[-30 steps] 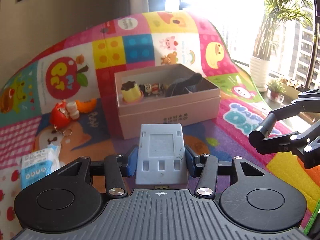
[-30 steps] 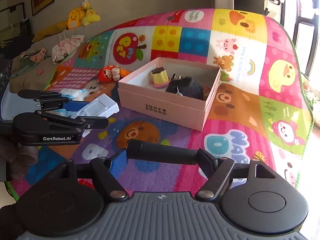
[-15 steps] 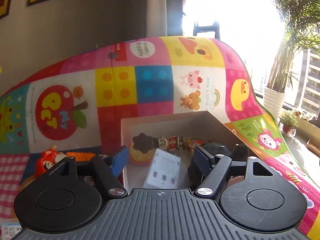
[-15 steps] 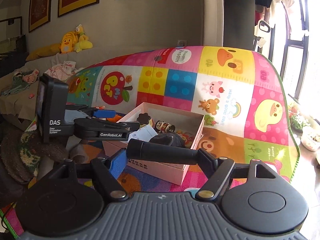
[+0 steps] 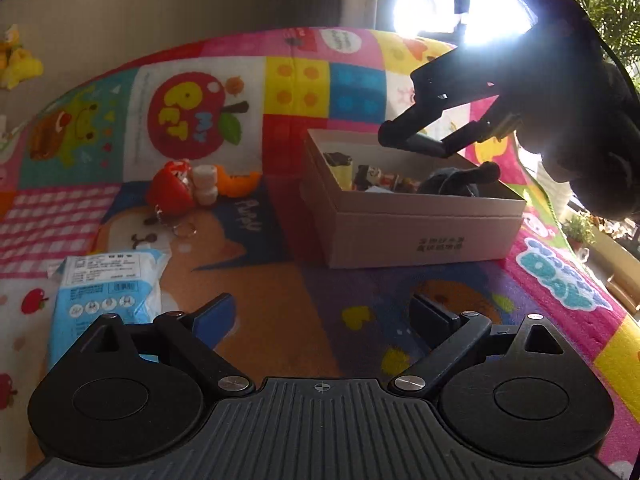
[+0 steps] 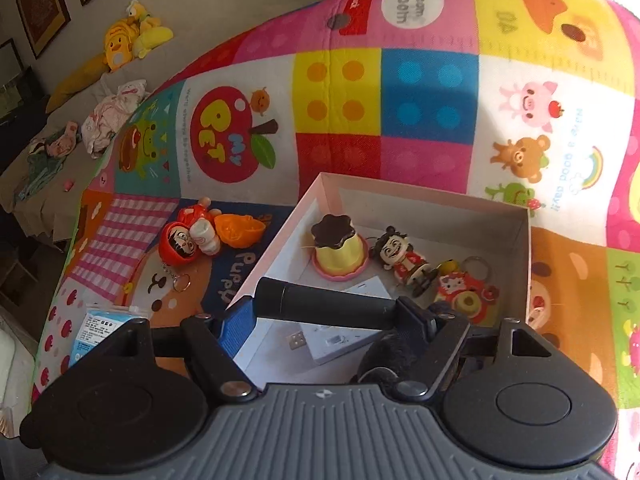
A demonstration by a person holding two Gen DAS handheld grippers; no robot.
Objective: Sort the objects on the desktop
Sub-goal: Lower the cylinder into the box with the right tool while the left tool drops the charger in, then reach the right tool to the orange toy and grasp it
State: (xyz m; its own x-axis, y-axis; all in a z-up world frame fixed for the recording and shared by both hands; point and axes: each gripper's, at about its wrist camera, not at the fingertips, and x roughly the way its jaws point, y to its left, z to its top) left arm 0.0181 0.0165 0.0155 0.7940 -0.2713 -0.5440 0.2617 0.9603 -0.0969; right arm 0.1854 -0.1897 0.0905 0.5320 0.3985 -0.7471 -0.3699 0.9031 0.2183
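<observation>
Bright cartoon play mat point(image 5: 280, 288) under both cameras, with a pink box point(image 5: 400, 232) gathering the small things.

From the left wrist view, our left gripper point(image 5: 320, 316) hangs low over the mat with its jaws spread wide and nothing between them; a blue tissue pack point(image 5: 108, 292) lies just ahead on its left, likely the next pickup, and a red doll keychain point(image 5: 172, 192) sits farther off beside the box. From the right wrist view, our right gripper point(image 6: 332, 320) holds a black cylinder point(image 6: 324, 302) crosswise, clamped at both ends, poised over the box point(image 6: 420, 196) so it can drop among the pudding toy point(image 6: 338, 252), the white charger point(image 6: 340, 340) and the figure keychains.
</observation>
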